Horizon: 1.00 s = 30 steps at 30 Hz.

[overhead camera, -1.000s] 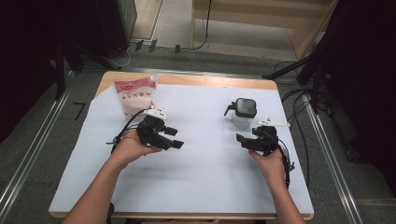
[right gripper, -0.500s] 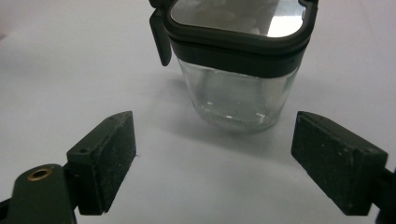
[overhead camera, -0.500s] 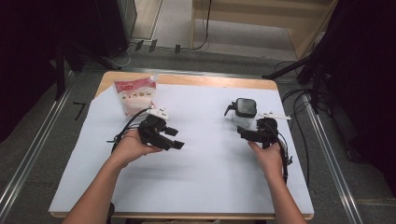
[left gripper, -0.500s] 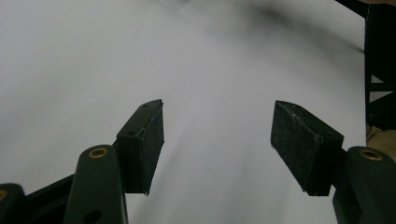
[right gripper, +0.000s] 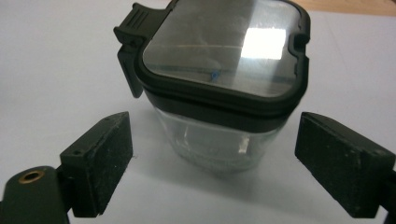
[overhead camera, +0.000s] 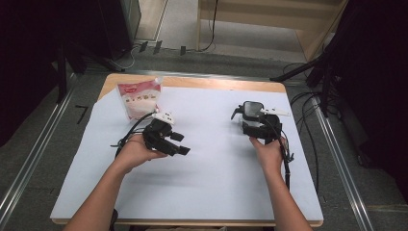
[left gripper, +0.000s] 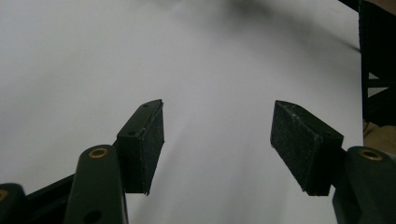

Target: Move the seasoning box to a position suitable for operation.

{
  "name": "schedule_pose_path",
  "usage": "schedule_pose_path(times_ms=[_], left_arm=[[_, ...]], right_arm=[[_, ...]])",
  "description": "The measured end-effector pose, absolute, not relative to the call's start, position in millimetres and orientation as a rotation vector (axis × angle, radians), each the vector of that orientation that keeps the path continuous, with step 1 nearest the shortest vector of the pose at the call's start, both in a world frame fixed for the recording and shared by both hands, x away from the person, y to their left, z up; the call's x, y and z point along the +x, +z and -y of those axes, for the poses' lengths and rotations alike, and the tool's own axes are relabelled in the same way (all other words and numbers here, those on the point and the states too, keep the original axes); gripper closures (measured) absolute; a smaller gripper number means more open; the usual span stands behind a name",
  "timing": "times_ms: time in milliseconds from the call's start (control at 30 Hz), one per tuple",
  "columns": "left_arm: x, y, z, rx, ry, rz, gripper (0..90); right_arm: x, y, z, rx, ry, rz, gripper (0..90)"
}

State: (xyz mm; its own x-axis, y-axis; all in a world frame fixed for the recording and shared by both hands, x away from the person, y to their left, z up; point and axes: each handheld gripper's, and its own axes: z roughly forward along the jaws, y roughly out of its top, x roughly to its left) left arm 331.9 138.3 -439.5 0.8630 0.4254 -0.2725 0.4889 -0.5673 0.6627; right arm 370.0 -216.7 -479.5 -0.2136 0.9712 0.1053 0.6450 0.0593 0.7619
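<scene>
White sheet (overhead camera: 207, 159) is covering the table; from the high view I'm counting one pink pouch (overhead camera: 139, 98), one clear container (overhead camera: 251, 114) and two grippers. I'm holding the left gripper (overhead camera: 179, 144) over bare sheet. Left gripper view: jaws spread, nothing between. Right gripper view: right gripper (right gripper: 212, 163) jaws have just been opening, flanking the container (right gripper: 219, 84) without touching.

We see a clear container (right gripper: 219, 140) with a black rim and black latch around a see-through lid (right gripper: 224, 44). Our right gripper (right gripper: 212, 163) and left gripper (left gripper: 217, 144) are black, their pads a speckled dark grey, with brass-coloured rivets. The sheet (overhead camera: 211, 168) under them is pale bluish white, on a light wood table (overhead camera: 192, 82). The pouch (overhead camera: 139, 98) is white with a red band on top.
</scene>
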Motion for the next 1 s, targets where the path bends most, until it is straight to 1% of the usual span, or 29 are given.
schedule_pose_path(times_ms=[367, 400, 433, 467, 500, 533, 567, 700, 900, 1000], left_arm=[[335, -439, -143, 2.214, -0.124, -0.672, 36.1], [335, -439, -143, 2.218, -0.121, -0.675, 36.1], [335, -440, -143, 2.218, -0.130, -0.669, 36.1], [335, -440, -143, 2.218, -0.130, -0.669, 36.1], [335, -440, -144, 2.225, -0.130, -0.672, 36.0], [335, -440, -144, 2.228, -0.128, -0.671, 36.0], [335, -441, -143, 2.228, -0.129, -0.672, 36.1], [336, -441, -143, 2.230, -0.132, -0.666, 36.1], [337, -441, -145, 2.220, -0.137, -0.682, 36.1], [337, -441, -145, 2.220, -0.130, -0.678, 36.1]], right_arm=[[389, -493, 206, 1.656, 0.998, -1.783, 11.0], [391, -495, 206, 1.647, 0.997, -1.775, 10.0], [393, -498, 207, 1.625, 1.010, -1.760, 7.1], [393, -498, 207, 1.625, 1.010, -1.760, 7.1], [394, -500, 206, 1.619, 0.991, -1.729, 3.6], [394, -500, 206, 1.619, 0.991, -1.729, 3.6], [396, -503, 204, 1.620, 1.009, -1.710, 5.3], [400, -505, 204, 1.656, 1.041, -1.691, 6.9], [403, -505, 198, 1.624, 1.006, -1.672, 11.9], [402, -504, 199, 1.609, 0.998, -1.677, 12.4]])
